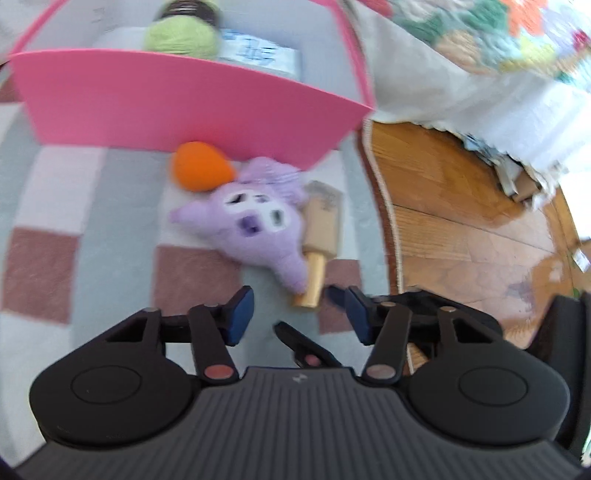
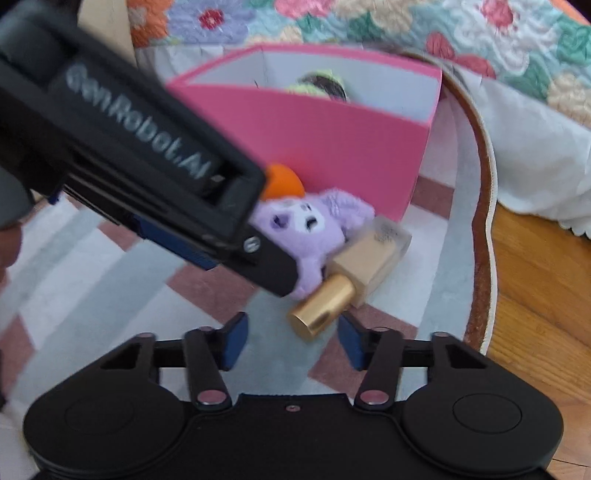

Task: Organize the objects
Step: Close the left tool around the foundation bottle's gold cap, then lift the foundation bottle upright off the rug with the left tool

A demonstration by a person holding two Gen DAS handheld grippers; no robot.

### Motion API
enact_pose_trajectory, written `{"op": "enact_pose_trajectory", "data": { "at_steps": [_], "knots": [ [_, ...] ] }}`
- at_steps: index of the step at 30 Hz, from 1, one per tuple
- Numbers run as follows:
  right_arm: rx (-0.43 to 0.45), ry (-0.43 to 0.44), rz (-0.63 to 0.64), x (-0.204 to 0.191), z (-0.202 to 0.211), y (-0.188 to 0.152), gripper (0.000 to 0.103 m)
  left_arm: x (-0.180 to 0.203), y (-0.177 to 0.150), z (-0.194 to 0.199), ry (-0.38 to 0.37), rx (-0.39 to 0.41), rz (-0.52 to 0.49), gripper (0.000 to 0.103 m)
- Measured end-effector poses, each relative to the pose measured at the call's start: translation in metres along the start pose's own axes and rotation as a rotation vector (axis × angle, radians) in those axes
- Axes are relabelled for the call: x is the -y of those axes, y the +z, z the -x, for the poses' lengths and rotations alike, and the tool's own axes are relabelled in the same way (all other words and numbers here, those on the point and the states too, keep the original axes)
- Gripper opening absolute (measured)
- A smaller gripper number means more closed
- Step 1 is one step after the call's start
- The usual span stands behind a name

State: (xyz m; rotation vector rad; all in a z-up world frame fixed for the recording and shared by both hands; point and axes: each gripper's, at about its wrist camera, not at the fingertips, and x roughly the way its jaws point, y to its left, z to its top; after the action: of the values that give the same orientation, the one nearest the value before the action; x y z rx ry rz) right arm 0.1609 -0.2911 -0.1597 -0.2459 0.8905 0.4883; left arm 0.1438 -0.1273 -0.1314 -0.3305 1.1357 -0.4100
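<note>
A purple plush toy (image 1: 255,225) (image 2: 306,229) lies on the rug in front of a pink box (image 1: 184,107) (image 2: 332,147). An orange ball (image 1: 199,170) (image 2: 282,181) rests beside it, against the box. A beige bottle with a gold cap (image 1: 321,225) (image 2: 373,258) lies at the plush's right side. My left gripper (image 1: 299,317) is open just short of the gold cap, nothing between its pads. My right gripper (image 2: 293,341) is open too, with the cap just ahead of its tips. The left gripper's body (image 2: 147,166) hides part of the plush in the right wrist view.
Inside the box sit a green yarn ball (image 1: 181,37) (image 2: 314,86) and a printed paper (image 1: 258,50). The checked rug (image 1: 92,240) ends at a curved edge; wood floor (image 1: 461,221) lies to the right. A flowered quilt (image 2: 369,22) with a white skirt hangs behind.
</note>
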Motion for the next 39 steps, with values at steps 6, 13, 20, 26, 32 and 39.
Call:
{"op": "enact_pose_trajectory", "data": {
  "at_steps": [6, 13, 20, 26, 32, 39],
  "knots": [
    [0.035, 0.042, -0.135, 0.015, -0.005, -0.001, 0.036, 0.008, 0.001, -0.019, -0.01, 0.028, 0.0, 0.032],
    [0.035, 0.079, -0.135, 0.015, 0.005, -0.012, 0.021, 0.002, -0.01, -0.023, -0.026, 0.0, 0.036, 0.032],
    [0.051, 0.052, -0.07, 0.007, 0.017, -0.016, 0.003, -0.011, -0.021, -0.025, -0.039, 0.044, 0.097, 0.031],
    [0.061, 0.073, -0.063, 0.008, 0.014, -0.016, 0.012, -0.012, -0.009, -0.028, -0.002, 0.132, 0.095, 0.031],
    [0.063, 0.087, -0.101, 0.005, 0.009, -0.013, 0.052, -0.015, -0.009, -0.038, -0.007, 0.108, 0.107, 0.025],
    [0.079, 0.023, -0.053, -0.003, 0.013, -0.012, 0.039, -0.011, -0.014, -0.037, -0.031, 0.096, 0.11, 0.022]
  ]
}}
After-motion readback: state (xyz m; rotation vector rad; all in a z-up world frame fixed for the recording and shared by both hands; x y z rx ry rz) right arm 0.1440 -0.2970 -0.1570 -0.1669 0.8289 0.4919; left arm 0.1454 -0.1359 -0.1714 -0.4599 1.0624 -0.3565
